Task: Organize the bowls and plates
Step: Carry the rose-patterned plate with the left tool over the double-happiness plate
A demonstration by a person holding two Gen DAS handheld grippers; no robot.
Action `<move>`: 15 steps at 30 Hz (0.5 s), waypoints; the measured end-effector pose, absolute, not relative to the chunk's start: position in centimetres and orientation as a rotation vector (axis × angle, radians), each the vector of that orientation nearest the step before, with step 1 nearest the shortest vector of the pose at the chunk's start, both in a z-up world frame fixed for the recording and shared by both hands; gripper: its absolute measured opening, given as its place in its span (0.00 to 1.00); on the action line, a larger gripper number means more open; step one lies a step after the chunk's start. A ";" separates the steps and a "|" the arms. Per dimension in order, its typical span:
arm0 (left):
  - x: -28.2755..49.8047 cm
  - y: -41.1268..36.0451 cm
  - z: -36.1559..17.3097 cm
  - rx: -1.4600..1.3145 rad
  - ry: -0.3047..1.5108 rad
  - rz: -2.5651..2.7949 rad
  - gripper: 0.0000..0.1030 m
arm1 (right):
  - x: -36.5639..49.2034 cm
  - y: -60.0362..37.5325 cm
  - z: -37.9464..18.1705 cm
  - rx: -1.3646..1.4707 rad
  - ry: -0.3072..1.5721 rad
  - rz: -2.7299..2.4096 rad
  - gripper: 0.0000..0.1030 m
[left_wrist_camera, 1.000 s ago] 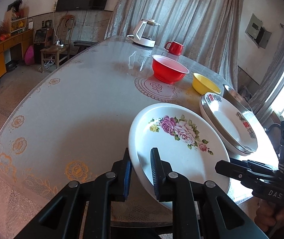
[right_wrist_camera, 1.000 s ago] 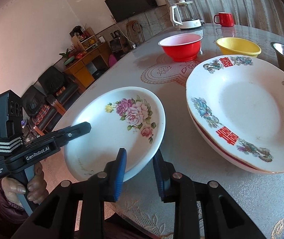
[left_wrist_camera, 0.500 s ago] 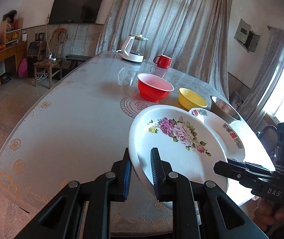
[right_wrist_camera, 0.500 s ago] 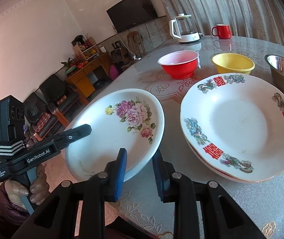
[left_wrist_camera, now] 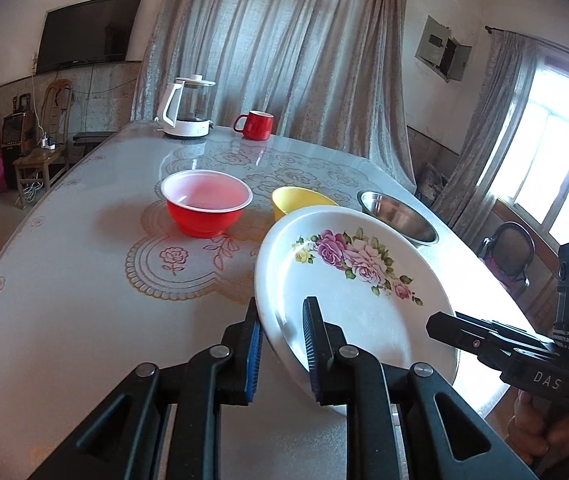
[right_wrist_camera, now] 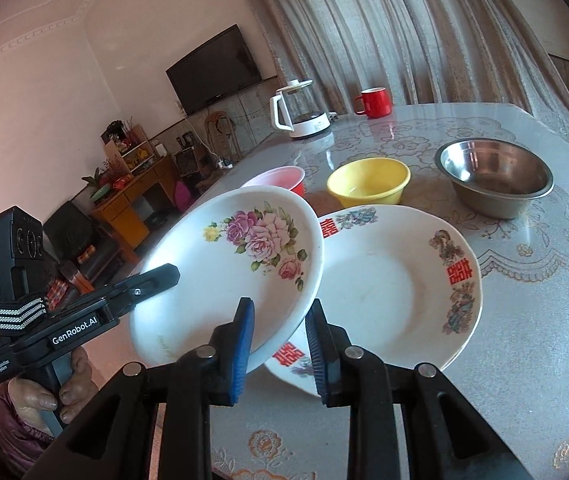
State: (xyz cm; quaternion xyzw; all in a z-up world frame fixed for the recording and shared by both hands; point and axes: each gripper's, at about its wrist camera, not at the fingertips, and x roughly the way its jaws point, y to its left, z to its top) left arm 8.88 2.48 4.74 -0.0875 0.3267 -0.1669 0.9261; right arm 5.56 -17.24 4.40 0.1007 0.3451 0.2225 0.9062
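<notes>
A white plate with pink roses (left_wrist_camera: 348, 280) is held in the air by both grippers. My left gripper (left_wrist_camera: 282, 344) is shut on its near left rim. My right gripper (right_wrist_camera: 280, 336) is shut on its near right rim, and the plate (right_wrist_camera: 240, 280) hangs tilted over the left part of a white plate with red characters (right_wrist_camera: 396, 284) lying on the table. A red bowl (left_wrist_camera: 206, 202), a yellow bowl (right_wrist_camera: 368, 182) and a steel bowl (right_wrist_camera: 492, 174) stand behind the plates.
A white kettle (left_wrist_camera: 186, 108) and a red mug (left_wrist_camera: 254, 124) stand at the far end of the table (left_wrist_camera: 64, 280). Curtains hang behind it. A chair (left_wrist_camera: 508, 256) stands past the right edge.
Both grippers have lifted the rose plate and carried it to the right, so it now overlaps the plate with red characters.
</notes>
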 end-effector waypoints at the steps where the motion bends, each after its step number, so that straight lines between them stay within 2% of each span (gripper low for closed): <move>1: 9.6 1.8 4.6 -0.176 0.682 -0.351 0.19 | 5.7 -17.9 4.3 0.214 0.713 0.439 0.25; 15: 14.5 -4.2 1.3 -0.046 0.817 -0.384 0.22 | 8.6 -22.6 1.7 0.263 0.771 0.242 0.25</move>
